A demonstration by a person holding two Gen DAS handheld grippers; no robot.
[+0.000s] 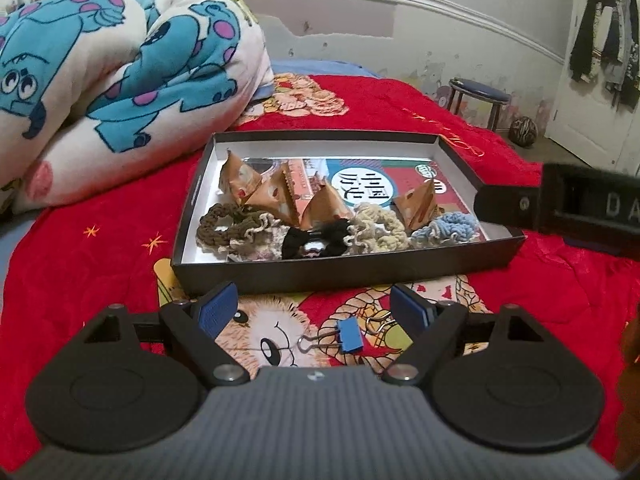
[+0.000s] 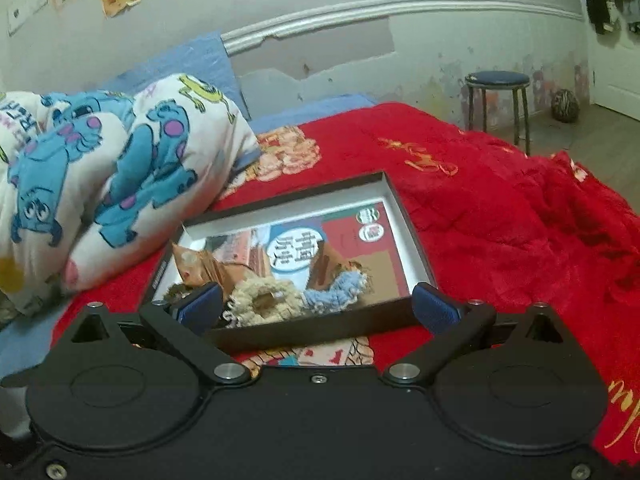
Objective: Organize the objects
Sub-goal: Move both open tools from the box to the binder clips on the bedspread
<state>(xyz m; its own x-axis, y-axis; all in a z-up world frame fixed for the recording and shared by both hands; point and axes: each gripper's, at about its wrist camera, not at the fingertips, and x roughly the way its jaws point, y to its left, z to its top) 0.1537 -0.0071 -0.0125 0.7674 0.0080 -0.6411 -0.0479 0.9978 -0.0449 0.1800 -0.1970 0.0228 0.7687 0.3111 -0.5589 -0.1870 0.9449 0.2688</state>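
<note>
The left tool (image 1: 316, 308) hangs over the red bedspread (image 1: 120, 216) with its blue pads spread wide and pinching nothing; directly between and just below its fingers a blue binder clip (image 1: 351, 335) lies on the bedspread's cartoon print, touching neither pad, and a second wire clip handle (image 1: 378, 322) shows just beside the right-hand pad; straight ahead of this tool sits a shallow black box (image 1: 344, 270) with a white inside, holding a printed book cover (image 1: 360, 180) as its floor, several tan folded paper packets (image 1: 320, 206) toward the far side and a row of scrunchies along the near wall: brown (image 1: 222, 224), black (image 1: 316, 238), cream (image 1: 378, 228) and light blue (image 1: 446, 226); part of the right tool (image 1: 560, 204) reaches in at that box's right-hand edge; seen from its own camera, the right tool (image 2: 318, 308) is also spread wide and empty, its fingers standing at the near wall of the box (image 2: 312, 334), with the cream scrunchie (image 2: 264, 304) and the blue scrunchie (image 2: 336, 290) just beyond them; off to the left of both tools a bundled cartoon-print quilt (image 1: 120, 80) rests on the bed, and far ahead to the right a round stool (image 2: 498, 96) stands by the wall
</note>
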